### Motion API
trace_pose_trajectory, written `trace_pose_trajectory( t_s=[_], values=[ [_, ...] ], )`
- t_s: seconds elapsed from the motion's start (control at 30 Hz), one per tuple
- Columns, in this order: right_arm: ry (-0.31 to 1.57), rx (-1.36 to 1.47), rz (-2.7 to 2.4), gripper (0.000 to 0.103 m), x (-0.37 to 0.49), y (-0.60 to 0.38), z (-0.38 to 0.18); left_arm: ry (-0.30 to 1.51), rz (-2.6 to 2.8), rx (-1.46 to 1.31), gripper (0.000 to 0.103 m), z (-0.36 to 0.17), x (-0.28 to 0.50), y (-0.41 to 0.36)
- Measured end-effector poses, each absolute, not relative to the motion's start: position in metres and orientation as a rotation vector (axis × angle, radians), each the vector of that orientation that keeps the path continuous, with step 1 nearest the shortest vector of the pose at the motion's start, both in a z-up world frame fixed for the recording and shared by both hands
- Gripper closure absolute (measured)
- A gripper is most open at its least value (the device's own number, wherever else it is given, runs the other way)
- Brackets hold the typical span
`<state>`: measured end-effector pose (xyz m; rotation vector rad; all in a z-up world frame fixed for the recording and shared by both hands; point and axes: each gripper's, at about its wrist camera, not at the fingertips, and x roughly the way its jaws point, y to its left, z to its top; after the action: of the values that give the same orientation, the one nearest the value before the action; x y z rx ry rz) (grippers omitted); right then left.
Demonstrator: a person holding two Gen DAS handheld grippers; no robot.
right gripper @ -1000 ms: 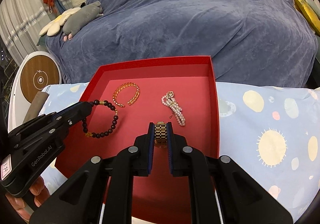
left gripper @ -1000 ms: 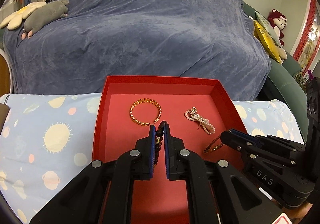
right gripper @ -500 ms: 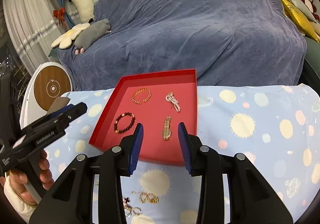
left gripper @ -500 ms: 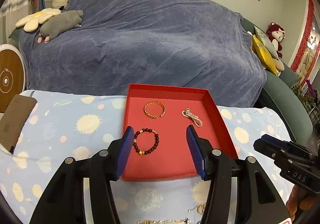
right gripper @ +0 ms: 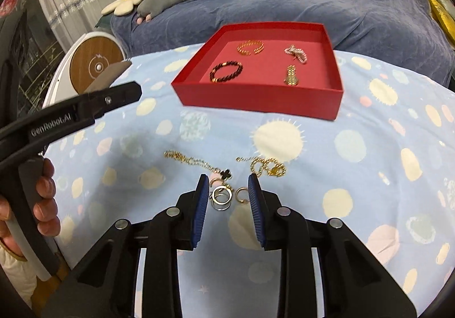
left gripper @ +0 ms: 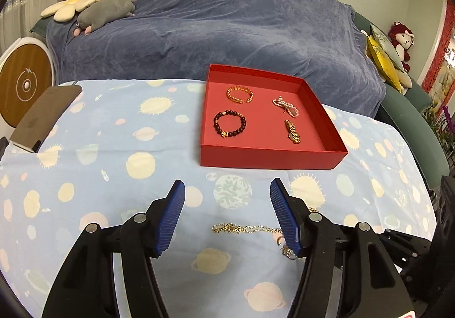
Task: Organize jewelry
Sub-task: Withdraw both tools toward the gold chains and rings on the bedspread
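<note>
Left wrist view: a big sofa under a blue throw (left gripper: 227,33) fills the back; in front is the worktop (left gripper: 99,161) with a pale blue cloth printed with suns and planets.
Red box (left gripper: 270,160): it sits on the far side of the worktop, open on top, and holds four pieces in two rows.
Inside the box: a gold bangle (left gripper: 239,94) and a pearl piece (left gripper: 285,105) at the back, a dark bead bracelet (left gripper: 229,127) and a gold watch-style band (left gripper: 293,131) at the front.
Loose jewelry: a gold chain (right gripper: 193,161) with a dark clover charm, a curled link bracelet (right gripper: 267,167) and some small rings (right gripper: 223,195) lie on the cloth, near the person and well apart from the box.
Long axis: the chain stretches across the worktop from left to right, a little slanted; the band in the box points away, toward the sofa.
Left gripper (left gripper: 227,197): jaws released and opening wider, with nothing between them; it hovers over the chain.
Right gripper (right gripper: 226,185): jaws apart but closing, the rings between them on the cloth; I see no pad pressing on a ring.
Step in hand: I think four pieces are done and both hands now go for the loose pile.
Next move: probably lower the jaws to the cloth and pinch one thin piece without dragging the others.
</note>
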<state>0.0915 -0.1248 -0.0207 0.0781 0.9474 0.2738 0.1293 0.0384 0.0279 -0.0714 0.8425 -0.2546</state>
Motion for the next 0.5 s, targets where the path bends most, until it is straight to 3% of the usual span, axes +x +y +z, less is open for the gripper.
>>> trace_pose_trajectory(
  t_s=[0.43, 0.5],
  values=[
    [1.011, 0.04, 0.282, 0.075, 0.111, -0.104, -0.057, 0.877, -0.245, -0.051, 0.043, 0.009, 0.132, 0.052],
    [1.02, 0.035, 0.279, 0.079, 0.111, -0.104, -0.061, 0.886, -0.243, -0.056, 0.043, 0.007, 0.133, 0.055]
  ],
)
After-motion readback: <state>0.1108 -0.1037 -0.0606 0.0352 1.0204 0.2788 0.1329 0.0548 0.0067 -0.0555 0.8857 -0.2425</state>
